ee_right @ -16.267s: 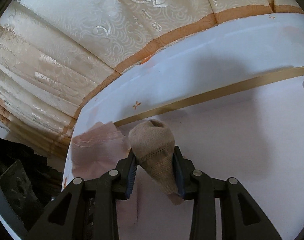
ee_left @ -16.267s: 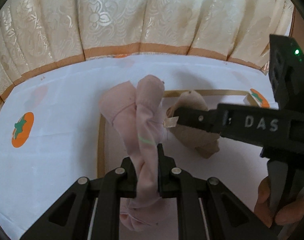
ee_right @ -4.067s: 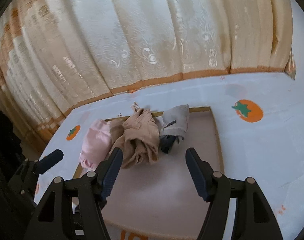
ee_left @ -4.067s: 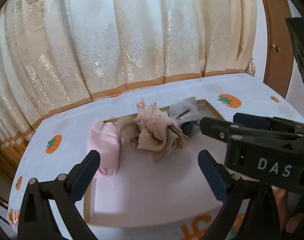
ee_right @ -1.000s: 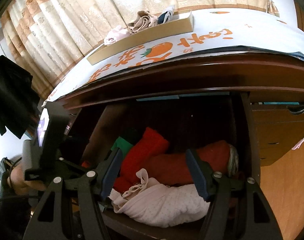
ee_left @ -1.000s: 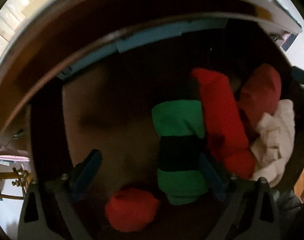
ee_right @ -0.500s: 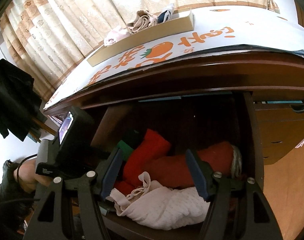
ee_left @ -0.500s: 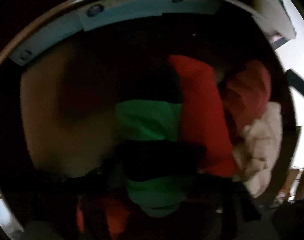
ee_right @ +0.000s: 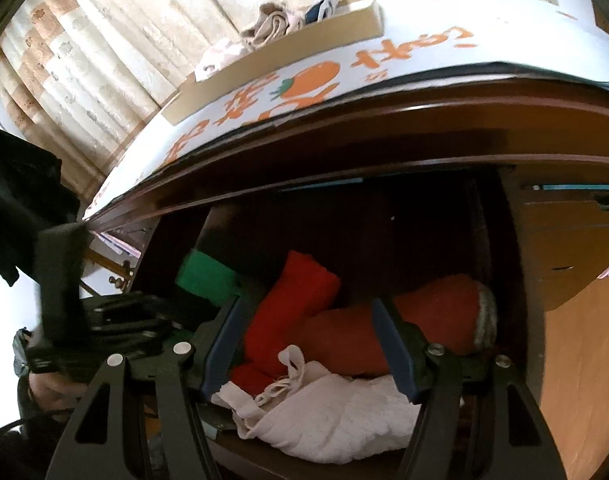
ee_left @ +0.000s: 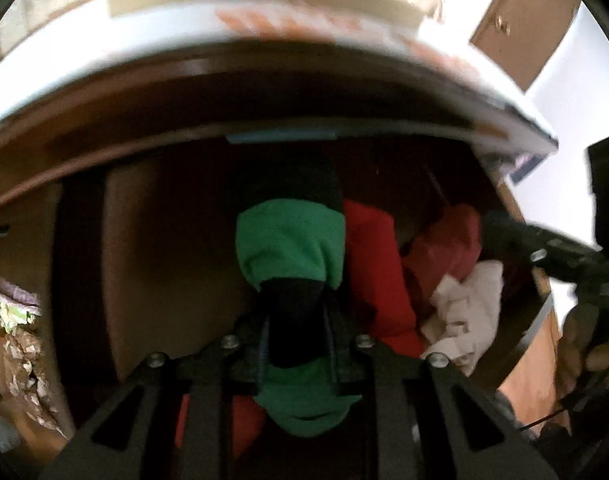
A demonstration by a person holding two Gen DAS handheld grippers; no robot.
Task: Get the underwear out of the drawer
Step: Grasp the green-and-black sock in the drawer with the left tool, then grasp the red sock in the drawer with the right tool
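Left claw [ee_left: 296, 344], wide open a second ago, is closing on the green-and-black roll [ee_left: 290, 256]; right claw [ee_right: 310, 344] stays open.

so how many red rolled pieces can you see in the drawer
3 for certain: one upright red roll beside the green and black roll, a longer red roll lying toward the drawer's right side, and a small red piece at the front. More may be hidden under the white cloth.
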